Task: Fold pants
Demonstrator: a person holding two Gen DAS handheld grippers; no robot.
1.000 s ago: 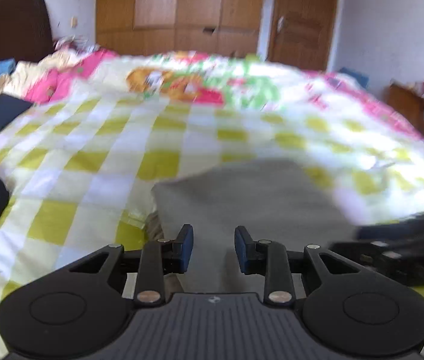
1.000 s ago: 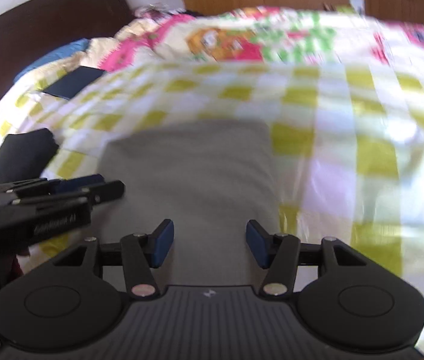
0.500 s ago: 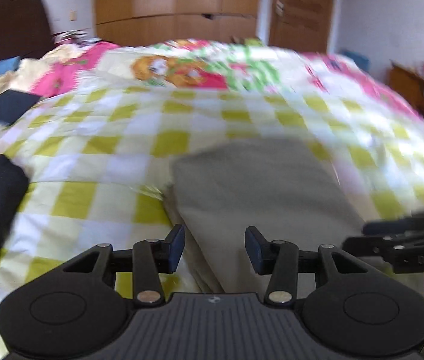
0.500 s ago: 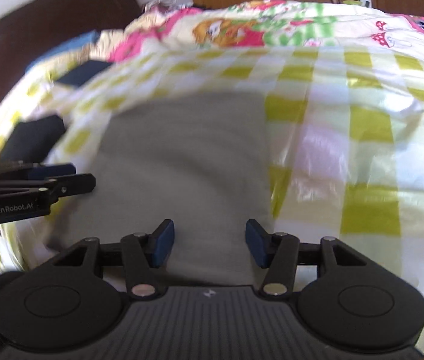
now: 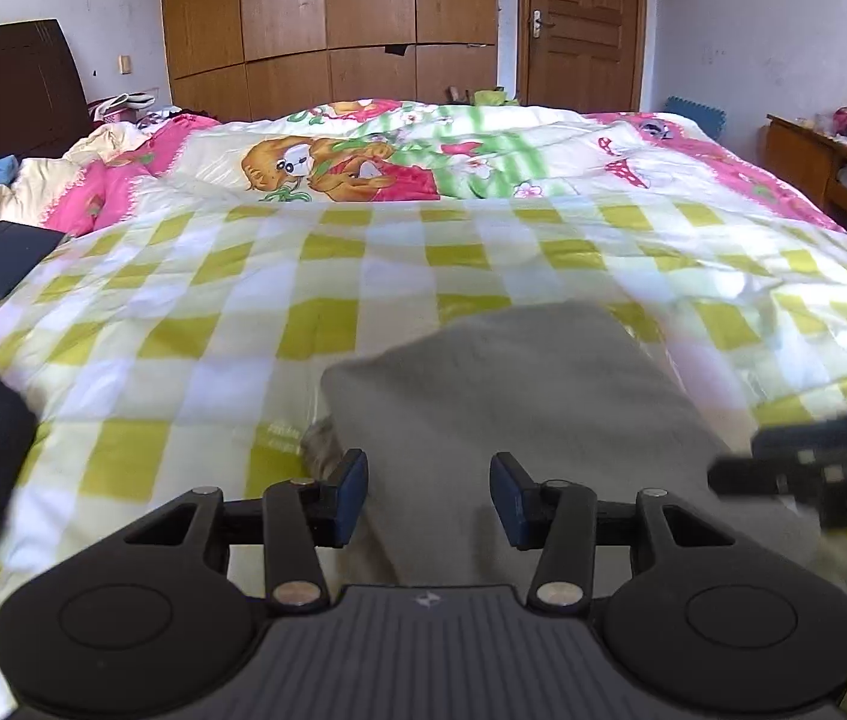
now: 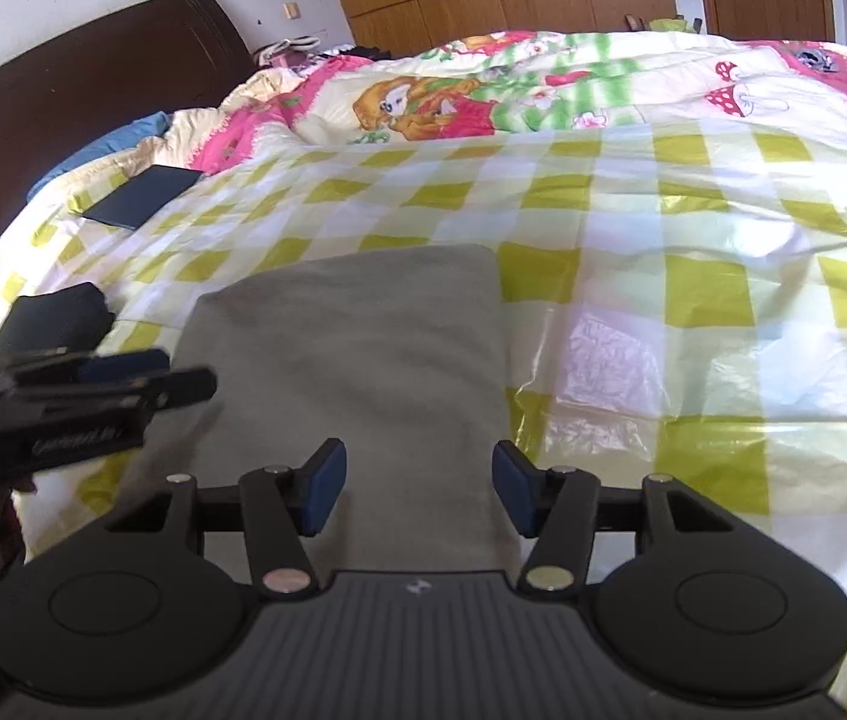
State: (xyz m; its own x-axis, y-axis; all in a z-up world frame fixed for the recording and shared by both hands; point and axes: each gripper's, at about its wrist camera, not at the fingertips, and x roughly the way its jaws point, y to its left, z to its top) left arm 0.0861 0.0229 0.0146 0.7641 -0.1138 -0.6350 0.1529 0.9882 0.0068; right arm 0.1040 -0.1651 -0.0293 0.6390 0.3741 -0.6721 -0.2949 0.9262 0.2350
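- The grey pants [image 5: 519,408] are lying in a compact folded rectangle on the yellow-and-white checked cover [image 5: 195,324] near the close edge of the bed, so the fold is looking nearly or fully finished.
- The left tongs [image 5: 428,495] are standing spread, their jaws having just been opening; cloth is showing in the gap below them, but the blue pads [image 5: 351,495] are not pressing on it.
- The right tongs [image 6: 413,486] are also standing spread, with nothing pinched; the pants [image 6: 351,360] are stretching out ahead of them and under the gap.
- Each pair of tongs is hanging over its own side of the bundle's near end, and each is showing at the edge of the other's view.
- Doing this step well probably means lifting both tongs straight off without snagging the top layer, then checking that the edges are lying even.
- A dark garment [image 6: 57,318] is sitting off to the left, apart from the pants.
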